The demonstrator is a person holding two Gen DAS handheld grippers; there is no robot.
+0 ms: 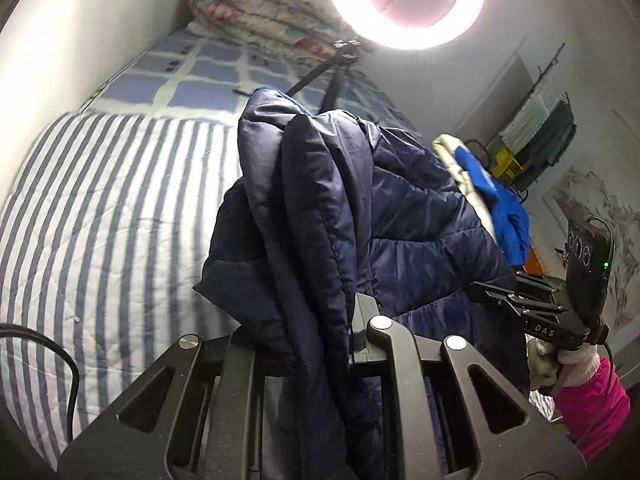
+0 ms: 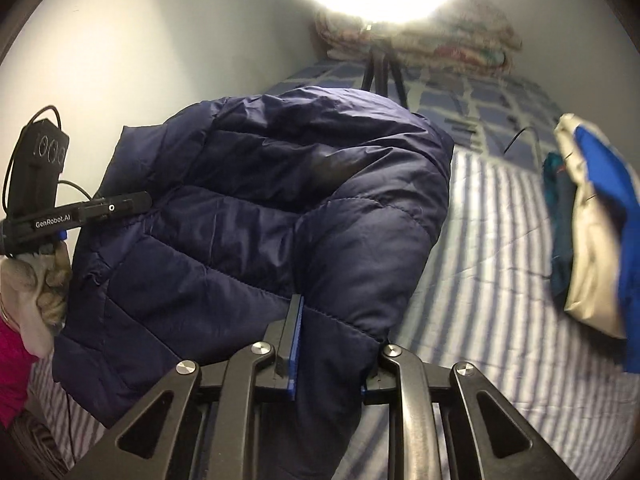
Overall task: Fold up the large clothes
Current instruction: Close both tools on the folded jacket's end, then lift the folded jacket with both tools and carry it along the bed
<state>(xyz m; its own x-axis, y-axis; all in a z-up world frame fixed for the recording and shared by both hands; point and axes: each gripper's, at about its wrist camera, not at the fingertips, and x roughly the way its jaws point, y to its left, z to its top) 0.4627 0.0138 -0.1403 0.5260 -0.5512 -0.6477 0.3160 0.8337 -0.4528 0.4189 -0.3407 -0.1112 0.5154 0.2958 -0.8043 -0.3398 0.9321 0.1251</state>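
Observation:
A navy quilted puffer jacket hangs in the air above the bed, held by both grippers. My left gripper is shut on a bunched fold of the jacket; its left finger is hidden by the fabric. My right gripper is shut on another part of the jacket, with fabric pinched between its fingers. The right gripper also shows in the left wrist view, and the left gripper shows in the right wrist view, both at the jacket's edge.
The bed has a blue and white striped cover and a checked sheet. A blue and cream garment lies on it to the right. A folded floral quilt and a ring light on a tripod stand at the head end.

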